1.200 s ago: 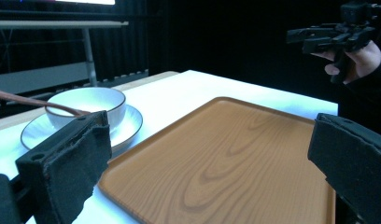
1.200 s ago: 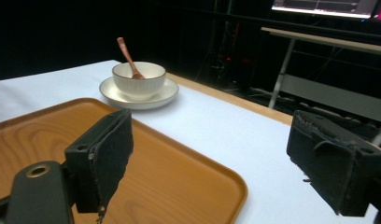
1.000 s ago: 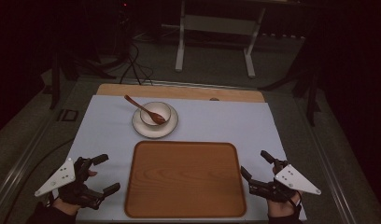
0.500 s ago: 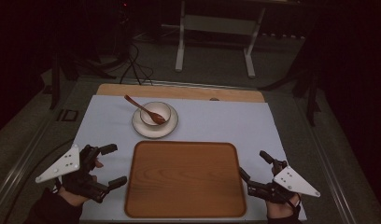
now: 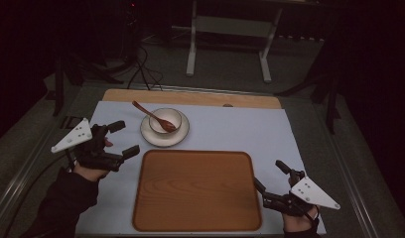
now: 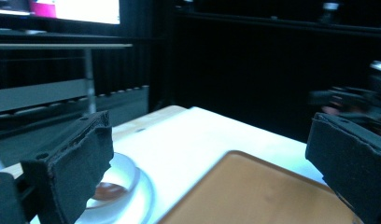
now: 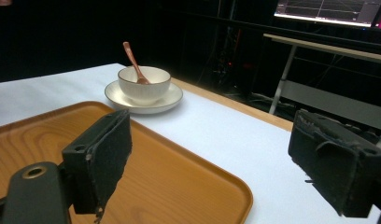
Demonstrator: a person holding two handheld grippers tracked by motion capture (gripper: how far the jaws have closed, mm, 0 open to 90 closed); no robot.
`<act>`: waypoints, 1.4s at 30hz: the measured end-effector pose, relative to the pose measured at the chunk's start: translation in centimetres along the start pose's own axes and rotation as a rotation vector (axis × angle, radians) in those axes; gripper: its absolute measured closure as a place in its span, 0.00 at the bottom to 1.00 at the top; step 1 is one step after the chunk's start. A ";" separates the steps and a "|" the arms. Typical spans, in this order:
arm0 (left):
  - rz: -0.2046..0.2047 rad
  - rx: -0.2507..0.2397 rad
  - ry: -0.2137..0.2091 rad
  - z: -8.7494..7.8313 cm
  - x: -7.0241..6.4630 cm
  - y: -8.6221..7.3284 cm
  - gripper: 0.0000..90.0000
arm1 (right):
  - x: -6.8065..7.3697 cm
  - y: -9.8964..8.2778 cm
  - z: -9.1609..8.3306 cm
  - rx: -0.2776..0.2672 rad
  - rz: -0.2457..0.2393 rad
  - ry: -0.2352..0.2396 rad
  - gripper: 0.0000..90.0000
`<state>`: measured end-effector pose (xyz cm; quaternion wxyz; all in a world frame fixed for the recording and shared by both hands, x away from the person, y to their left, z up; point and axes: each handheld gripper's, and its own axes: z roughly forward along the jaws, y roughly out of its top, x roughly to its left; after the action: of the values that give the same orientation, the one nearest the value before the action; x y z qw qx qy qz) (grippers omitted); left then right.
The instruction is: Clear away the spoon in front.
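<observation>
Both grippers stand with jaws spread wide, holding nothing. Nearest the person, the right gripper (image 5: 271,177) hovers just off the right edge of the wooden tray (image 5: 195,191), low over the pale table cover (image 5: 240,129); its own view looks across the tray's near corner toward the bowl (image 7: 144,83). The left gripper (image 5: 123,138) sits farther up the table, beside the tray's far left corner and near the saucer (image 5: 165,137), touching neither. Beyond the bare tray, the white bowl (image 5: 165,119) rests on that saucer, with a brown wooden spoon (image 5: 152,116) leaning in it, handle slanting up and away to the left.
</observation>
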<state>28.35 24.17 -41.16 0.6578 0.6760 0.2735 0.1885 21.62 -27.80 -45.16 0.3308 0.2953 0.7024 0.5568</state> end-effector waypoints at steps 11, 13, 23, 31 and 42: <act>-0.150 -0.007 0.166 3.0 5.1 -0.5 0.09 | 0.1 0.0 0.0 -0.003 -0.002 0.003 0.15; -0.190 -0.012 0.177 3.5 6.0 -0.9 0.11 | 0.1 0.0 0.0 -0.002 -0.001 0.004 0.15; -0.390 0.062 0.369 5.6 9.6 -2.7 0.17 | 0.0 0.0 0.1 0.000 -0.002 0.007 0.15; -0.563 0.148 0.528 7.2 11.4 -4.0 0.27 | 0.0 -0.2 0.2 0.009 0.000 0.013 0.15; -0.687 0.196 0.607 9.5 13.1 -4.1 0.41 | -0.2 -0.4 0.4 0.012 0.015 0.018 0.15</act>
<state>43.84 24.73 -47.17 0.5054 0.5195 0.6780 0.1224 22.02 -27.83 -45.54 0.3184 0.2975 0.7064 0.5578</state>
